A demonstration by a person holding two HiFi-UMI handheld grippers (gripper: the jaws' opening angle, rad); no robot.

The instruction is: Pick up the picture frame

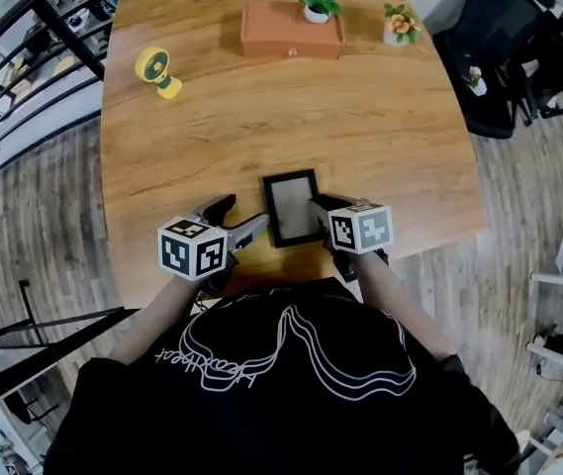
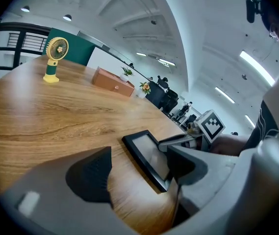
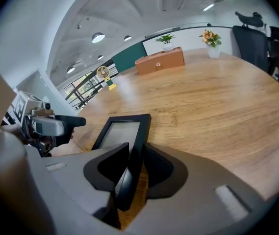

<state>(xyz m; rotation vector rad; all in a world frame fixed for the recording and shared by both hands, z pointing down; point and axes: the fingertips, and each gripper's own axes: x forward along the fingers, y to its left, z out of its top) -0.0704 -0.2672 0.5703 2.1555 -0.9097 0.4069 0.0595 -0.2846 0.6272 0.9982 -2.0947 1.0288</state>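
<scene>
Picture frame [image 1: 292,209] — black rim, grey pane — in right gripper [image 3: 135,154].

The counter [image 1: 261,137] is warm-toned wood with a clear grain and a smooth satin finish. The frame [image 1: 289,206] has a matt black rim, plastic by the look, round a pale pane with a faint sheen. The right claw [image 3: 134,158] and left claw [image 2: 139,165] are smooth matt grey plastic with dark ribbed pads [image 3: 159,166]. The fan [image 1: 154,69] is smooth yellow plastic. The floor [image 1: 34,226] is grey-brown wood plank.
</scene>
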